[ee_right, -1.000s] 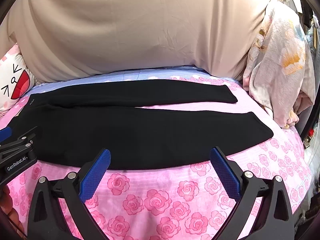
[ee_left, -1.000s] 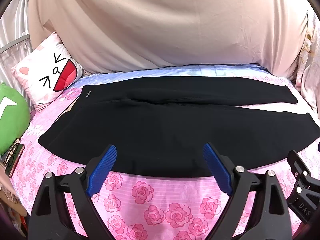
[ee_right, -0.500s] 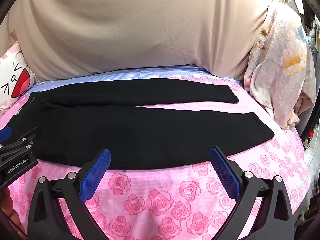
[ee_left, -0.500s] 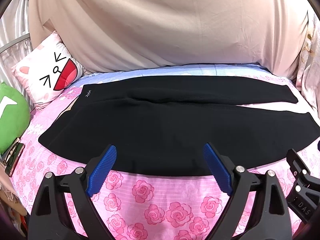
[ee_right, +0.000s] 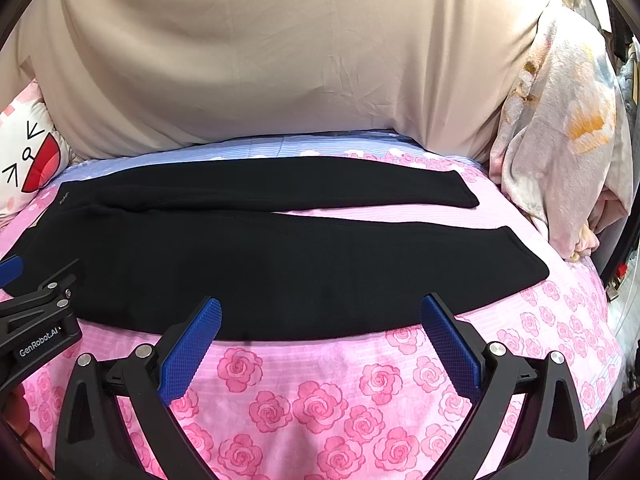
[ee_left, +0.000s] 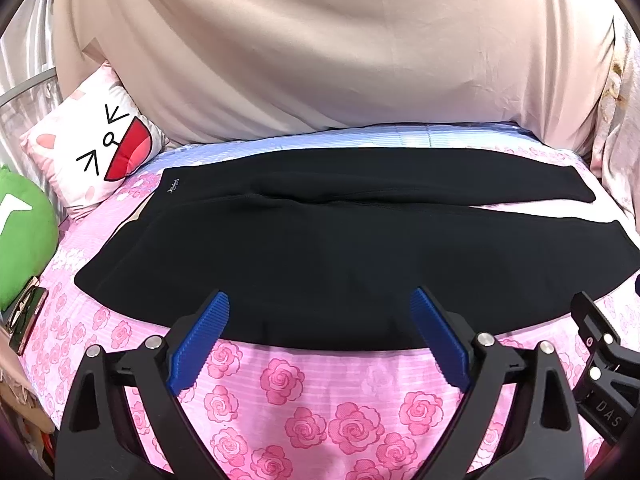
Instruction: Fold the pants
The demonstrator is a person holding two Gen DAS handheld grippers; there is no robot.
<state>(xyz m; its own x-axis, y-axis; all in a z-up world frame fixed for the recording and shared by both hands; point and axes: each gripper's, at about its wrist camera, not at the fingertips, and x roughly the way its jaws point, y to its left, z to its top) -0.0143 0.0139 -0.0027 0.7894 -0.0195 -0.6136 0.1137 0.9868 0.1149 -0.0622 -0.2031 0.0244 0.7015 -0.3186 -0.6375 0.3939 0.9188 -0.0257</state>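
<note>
Black pants (ee_left: pixel 340 240) lie flat across a pink rose-print bed (ee_left: pixel 320 400), waistband at the left, both legs running right with a narrow gap between them. They also show in the right wrist view (ee_right: pixel 280 256). My left gripper (ee_left: pixel 320 312) is open and empty, hovering just above the pants' near edge. My right gripper (ee_right: pixel 320 316) is open and empty at the same near edge, further right toward the leg ends. Each gripper's body shows at the side of the other's view.
A beige cover (ee_left: pixel 340 48) hangs behind the bed. A cartoon-face pillow (ee_left: pixel 96 152) and a green plush (ee_left: pixel 24 232) sit at the left. A phone (ee_left: pixel 28 316) lies at the left bed edge. A floral blanket (ee_right: pixel 560 140) is heaped at the right.
Almost nothing differs; the right wrist view has shifted very slightly. Both grippers stay open near the pants' near edge.
</note>
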